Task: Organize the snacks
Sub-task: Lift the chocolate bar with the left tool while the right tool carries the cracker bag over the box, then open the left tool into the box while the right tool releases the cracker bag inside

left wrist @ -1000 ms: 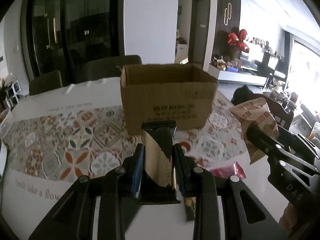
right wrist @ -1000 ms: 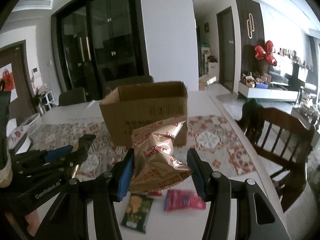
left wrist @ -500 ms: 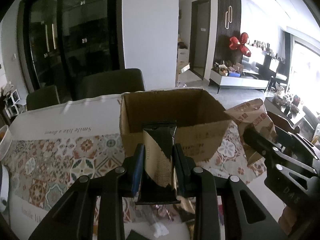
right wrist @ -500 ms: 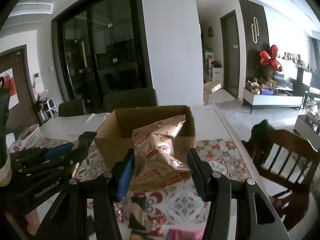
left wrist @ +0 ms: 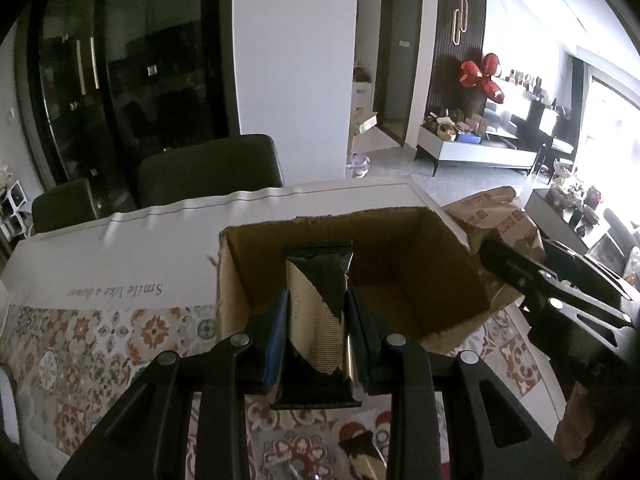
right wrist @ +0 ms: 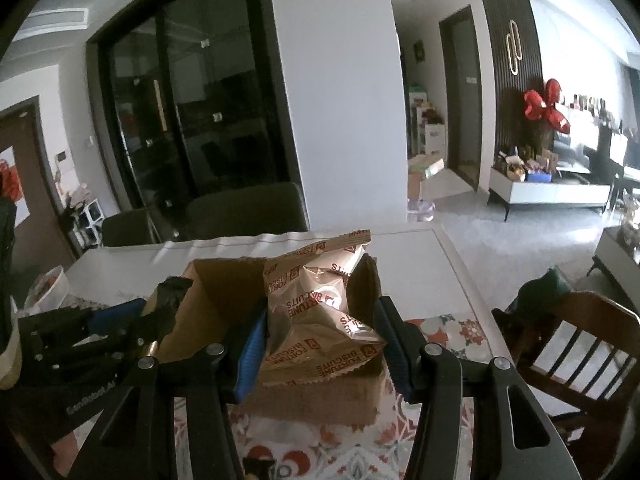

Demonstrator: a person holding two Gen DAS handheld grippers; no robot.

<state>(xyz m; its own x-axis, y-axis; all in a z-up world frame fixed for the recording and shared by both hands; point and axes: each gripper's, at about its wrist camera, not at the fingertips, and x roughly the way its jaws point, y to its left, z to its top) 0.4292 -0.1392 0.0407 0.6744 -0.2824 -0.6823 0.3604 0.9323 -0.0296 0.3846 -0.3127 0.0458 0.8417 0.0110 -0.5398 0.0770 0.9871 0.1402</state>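
Over the open cardboard box [left wrist: 404,276], both tools loaded up. Left tool [left wrist: 316,332] clamped on a black-and-gold snack packet [left wrist: 318,312], held upright between the blue-padded fingers [left wrist: 276,332], top edge of the packet poking over the near wall into the box opening. Right tool [right wrist: 320,340] squeezed onto a crinkly gold bag [right wrist: 320,312] with "FORTUNE BISCUITS" printed in red, upside down from the right wrist view, also hanging above the box [right wrist: 208,312]. Same bag [left wrist: 500,224] visible from the left wrist view at the box's right rim, with the right tool [left wrist: 520,268] coming in from the right edge. Left tool [right wrist: 132,320] likewise showing up at the lower left of the right wrist view, at the box's left wall.

Box sitting on the worktop [left wrist: 120,256], partly on a patterned tile-print mat [left wrist: 100,340] with "Smile like a flower" lettering along the white border. Inside of the box looking dark, can't tell what's at the bottom. More small wrappers [left wrist: 360,448] lying on the mat down below the left tool, too blurry to name. Dark chairs [left wrist: 208,172] behind the worktop, wooden chair [right wrist: 580,352] off to the right, red bow-like decoration [right wrist: 544,106] in the living room beyond.
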